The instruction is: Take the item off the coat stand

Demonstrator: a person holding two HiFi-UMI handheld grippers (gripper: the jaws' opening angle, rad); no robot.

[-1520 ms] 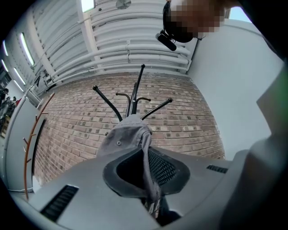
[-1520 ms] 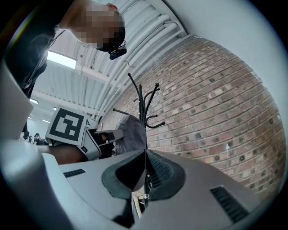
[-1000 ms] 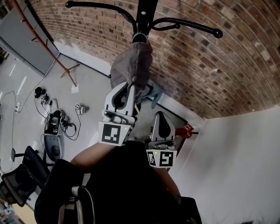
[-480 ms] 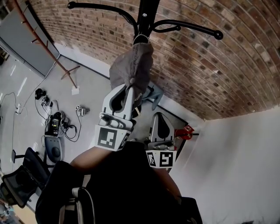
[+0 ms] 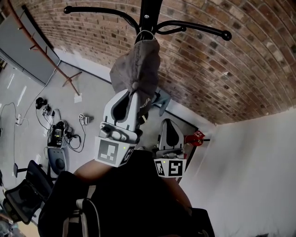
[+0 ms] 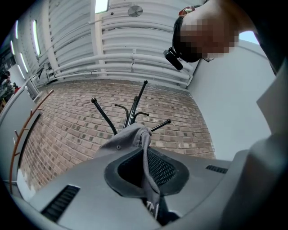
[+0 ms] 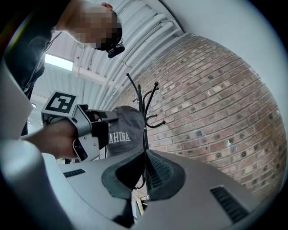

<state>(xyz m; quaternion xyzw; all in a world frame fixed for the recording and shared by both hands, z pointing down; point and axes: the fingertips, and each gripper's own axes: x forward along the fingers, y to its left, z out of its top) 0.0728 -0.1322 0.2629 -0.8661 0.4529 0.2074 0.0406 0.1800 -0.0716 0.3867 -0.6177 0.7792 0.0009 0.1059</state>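
A grey cap [image 5: 137,66] hangs by its back loop from the black coat stand [image 5: 149,14], just under the hooks. My left gripper [image 5: 134,90] reaches up from below and is shut on the cap's lower edge. In the left gripper view a fold of the cap [image 6: 127,138] runs down between the closed jaws, with the coat stand [image 6: 133,109] behind it. My right gripper [image 5: 169,122] hangs lower and to the right, shut with nothing in it. In the right gripper view the left gripper [image 7: 87,130] holds the cap [image 7: 122,128] beside the stand's pole [image 7: 140,108].
A brick wall [image 5: 222,69] stands behind the stand and a white wall [image 5: 249,176] lies to the right. Cables and devices [image 5: 58,134] lie on the floor at left, with an office chair [image 5: 23,194] at lower left. A red thing [image 5: 196,137] sits by the wall's foot.
My left gripper has risen with the cap's edge in it, bunching the cap up towards the hooks. The right gripper has kept still.
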